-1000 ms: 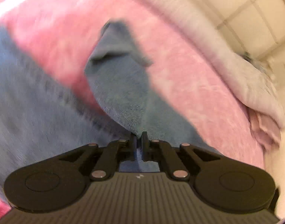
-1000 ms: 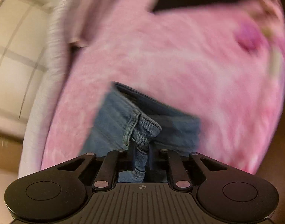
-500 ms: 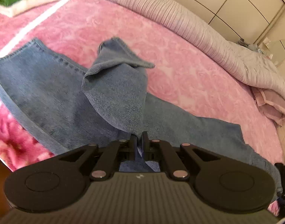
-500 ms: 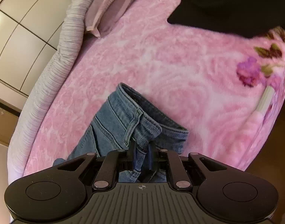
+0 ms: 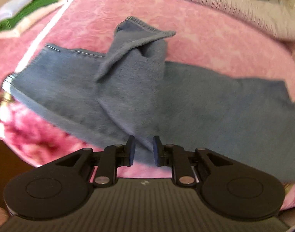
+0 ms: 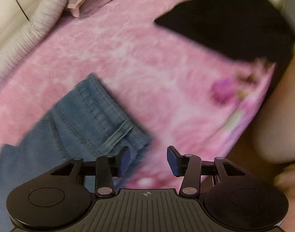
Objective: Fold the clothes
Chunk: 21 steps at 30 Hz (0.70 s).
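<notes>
Both left tongs (image 5: 144,150) and right tongs (image 6: 147,160) gape empty; blue denim jeans (image 5: 186,104) released mid-fold, regrasp the crumpled leg next

Pink bed (image 5: 195,38); jeans (image 5: 205,104), blk garment (image 6: 224,19)

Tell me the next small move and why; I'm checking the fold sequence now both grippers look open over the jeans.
Probably regrip the turned-over leg end of the blue denim jeans with the left gripper and pull it flat. Its jaws stand apart, holding nothing, and that leg lies bunched and twisted across the other. The right gripper is open too, the waistband released on the pink floral blanket.
</notes>
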### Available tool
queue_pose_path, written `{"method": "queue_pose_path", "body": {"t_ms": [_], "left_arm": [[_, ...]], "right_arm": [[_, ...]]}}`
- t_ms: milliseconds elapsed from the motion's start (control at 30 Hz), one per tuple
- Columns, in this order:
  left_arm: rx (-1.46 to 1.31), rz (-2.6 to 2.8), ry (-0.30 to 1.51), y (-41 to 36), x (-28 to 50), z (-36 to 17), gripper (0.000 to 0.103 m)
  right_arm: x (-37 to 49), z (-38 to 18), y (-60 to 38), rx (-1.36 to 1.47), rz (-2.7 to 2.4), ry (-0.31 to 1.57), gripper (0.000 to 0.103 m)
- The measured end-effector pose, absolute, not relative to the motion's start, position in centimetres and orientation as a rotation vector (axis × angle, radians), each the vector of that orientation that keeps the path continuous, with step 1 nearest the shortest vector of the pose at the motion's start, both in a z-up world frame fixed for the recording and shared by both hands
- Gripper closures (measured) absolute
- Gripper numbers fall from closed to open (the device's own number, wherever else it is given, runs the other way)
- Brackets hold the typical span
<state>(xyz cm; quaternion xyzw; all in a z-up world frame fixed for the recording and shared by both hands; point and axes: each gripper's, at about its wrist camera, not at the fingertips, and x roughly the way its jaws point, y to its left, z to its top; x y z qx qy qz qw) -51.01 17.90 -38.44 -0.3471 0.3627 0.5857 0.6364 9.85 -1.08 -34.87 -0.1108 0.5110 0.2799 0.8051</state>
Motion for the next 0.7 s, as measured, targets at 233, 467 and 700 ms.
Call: {"method": "queue_pose_path", "body": {"t_ms": [233,467,700], "left_arm": [[-0.536,1.336,0.946,20.4,-50.2,-34.7,0.073],[-0.305,1.217,1.052,26.9,-48.4,-36.2,0.064],[-0.188,1.106,1.161,32.4,-47.9,-39.6,0.097]], "right_arm": [[8.8,-33.1,3.5,-0.202,0.713,1.079,0.056],[6.1,-33.6,9.2,-0.201,0.796,1.094,0.057],[4.3,-34.4,11.1,-0.212,0.777,1.139,0.057]]}}
